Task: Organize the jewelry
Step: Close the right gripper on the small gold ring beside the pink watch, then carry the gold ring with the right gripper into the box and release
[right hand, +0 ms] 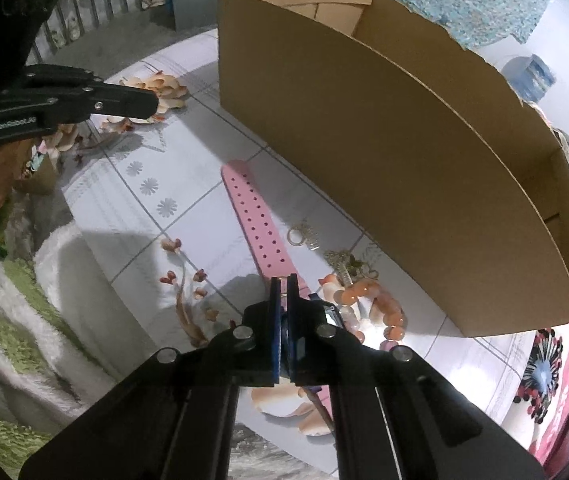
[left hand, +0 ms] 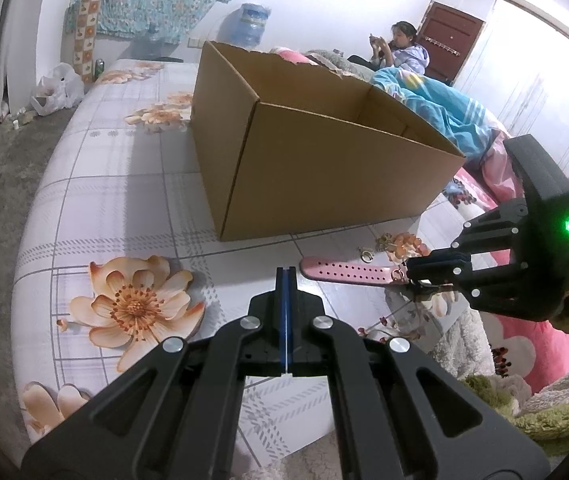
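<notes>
Right wrist view: my right gripper has its fingers clenched on the pink watch at the case end; the perforated strap runs away from the fingers, flat on the bed sheet. Just beside the watch, on its box side, lie a small silver ring, a gold-toned chain piece and an orange bead bracelet; the chain piece touches the bracelet. All of this sits close to the long wall of the open cardboard box, which stands on the bed.

Left wrist view confirms: right gripper comes in from the right, tips at the watch, the strap pointing left across the sheet. My left gripper hangs above the sheet with fingers pressed together on nothing, well apart from the jewelry, near a printed orange flower. Behind the box, a blue blanket and a seated person looking at a phone.
</notes>
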Tool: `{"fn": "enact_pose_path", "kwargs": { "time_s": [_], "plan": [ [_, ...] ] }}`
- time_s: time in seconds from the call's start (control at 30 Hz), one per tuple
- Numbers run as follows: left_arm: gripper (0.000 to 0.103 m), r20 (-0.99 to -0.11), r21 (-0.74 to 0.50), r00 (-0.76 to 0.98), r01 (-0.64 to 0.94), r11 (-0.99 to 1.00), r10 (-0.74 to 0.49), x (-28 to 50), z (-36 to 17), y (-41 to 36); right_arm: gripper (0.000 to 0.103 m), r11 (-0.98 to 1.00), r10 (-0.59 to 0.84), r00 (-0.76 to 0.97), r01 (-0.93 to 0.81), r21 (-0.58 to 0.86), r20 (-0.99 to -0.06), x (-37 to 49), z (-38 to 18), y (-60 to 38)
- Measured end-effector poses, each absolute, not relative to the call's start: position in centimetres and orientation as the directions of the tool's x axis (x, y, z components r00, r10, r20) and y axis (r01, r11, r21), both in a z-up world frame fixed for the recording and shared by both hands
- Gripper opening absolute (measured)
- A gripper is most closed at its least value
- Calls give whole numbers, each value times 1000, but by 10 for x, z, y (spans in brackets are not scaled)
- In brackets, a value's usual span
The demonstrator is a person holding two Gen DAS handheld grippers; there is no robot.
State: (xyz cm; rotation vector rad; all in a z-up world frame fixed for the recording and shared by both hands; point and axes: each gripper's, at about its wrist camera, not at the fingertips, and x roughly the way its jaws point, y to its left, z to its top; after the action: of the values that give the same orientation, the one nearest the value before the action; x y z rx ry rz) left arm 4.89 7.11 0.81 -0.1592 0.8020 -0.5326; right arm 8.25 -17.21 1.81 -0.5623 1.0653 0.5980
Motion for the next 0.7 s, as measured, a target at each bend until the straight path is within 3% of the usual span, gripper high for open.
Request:
{"fn": "enact_pose_path", "kwargs": {
  "time_s": [0.07, 0.13, 0.17, 0.37, 0.47, 0.7],
  "plan": [
    [0, -641, -333, 572, 394, 857, -512, 49, 8, 71, 9, 715, 181, 358, -687, -128, -916, 86, 20, -175],
    [0, -640, -332, 572, 395, 857, -512, 48, 9, 71, 31, 715, 186, 357, -688, -124, -915, 89, 23, -178],
    [0, -640, -332, 573, 395, 856, -513, 48, 9, 71, 34, 711, 187, 365, -691, -131, -912, 90, 24, -178],
    [0, -639, -334, 574, 392, 857, -512, 47, 10, 72, 34, 679, 193, 321, -726, -110, -927, 95, 17, -172],
    [0, -635, -339, 576, 391, 856, -514, 47, 11, 73, 24, 665, 180, 293, -740, -104, -939, 100, 12, -172],
    [0, -634, -341, 576, 390, 855, -516, 47, 11, 73, 17, 664, 173, 282, -741, -99, -944, 104, 12, -177]
  ]
}}
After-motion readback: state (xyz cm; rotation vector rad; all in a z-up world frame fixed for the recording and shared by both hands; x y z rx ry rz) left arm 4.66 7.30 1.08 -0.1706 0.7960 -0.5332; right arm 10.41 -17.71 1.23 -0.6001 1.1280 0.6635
